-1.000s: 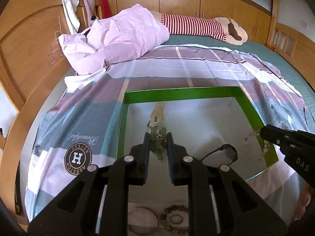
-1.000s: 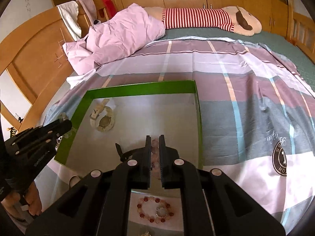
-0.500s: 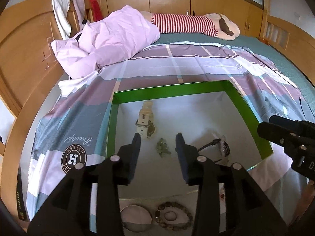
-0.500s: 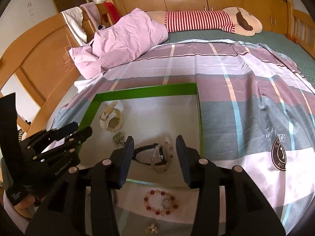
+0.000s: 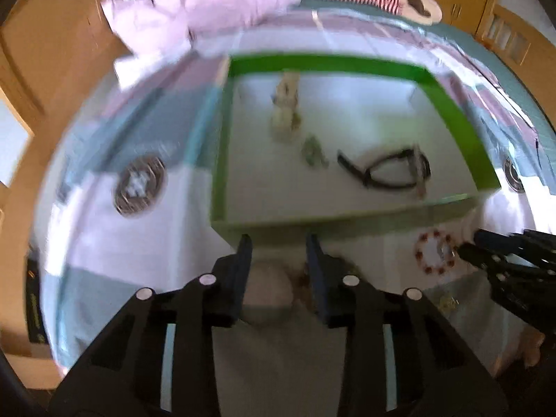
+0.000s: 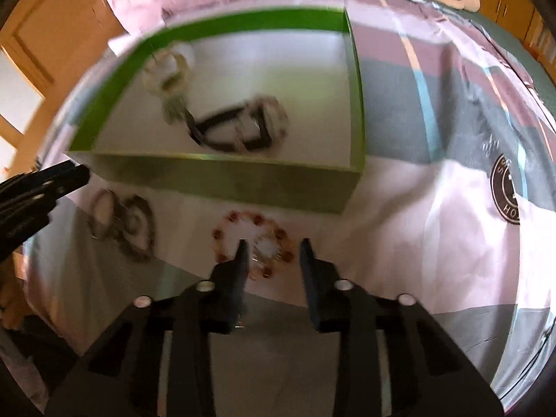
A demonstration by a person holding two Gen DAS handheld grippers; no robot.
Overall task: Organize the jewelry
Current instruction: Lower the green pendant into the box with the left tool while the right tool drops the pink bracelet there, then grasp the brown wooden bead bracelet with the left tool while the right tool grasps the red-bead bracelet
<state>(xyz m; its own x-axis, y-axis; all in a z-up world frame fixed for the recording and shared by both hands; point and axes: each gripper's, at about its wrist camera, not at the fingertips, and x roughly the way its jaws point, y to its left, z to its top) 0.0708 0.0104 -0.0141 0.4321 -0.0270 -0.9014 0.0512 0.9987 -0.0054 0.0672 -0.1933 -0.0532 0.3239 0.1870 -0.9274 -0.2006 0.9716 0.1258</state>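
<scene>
On the bed, atop a striped bedsheet [image 6: 434, 208]: one green-walled tray [image 6: 222, 180] with a pale floor. Contents, left to right in the left wrist view: a cream-strapped watch [image 5: 285, 104] near the far wall; a small greenish trinket [image 5: 313, 151] just beside it; a black-strapped watch [image 5: 389, 170] lying flat toward the right wall. All items blurred; finer detail cannot be told.

Outside the tray, before its near wall: a red-beaded bracelet [image 6: 255, 243]; a dark-beaded bracelet [image 6: 139, 222]; a plain ring-shaped bangle [image 6: 102, 212] touching it.

Left claw [image 5: 278, 243]: tilted steeply down, tips at the tray's near wall, jaws partly apart and just closing a little; nothing is gripped, with the bangle seen blurred below the gap.

Right claw [image 6: 271, 248]: tilted steeply down over the red-beaded bracelet, jaws partly apart and just closing a little, the bracelet's near part showing between the tips; pads not pressing on it.

A pink pillow [image 5: 215, 7] lies at the head of the bed.
</scene>
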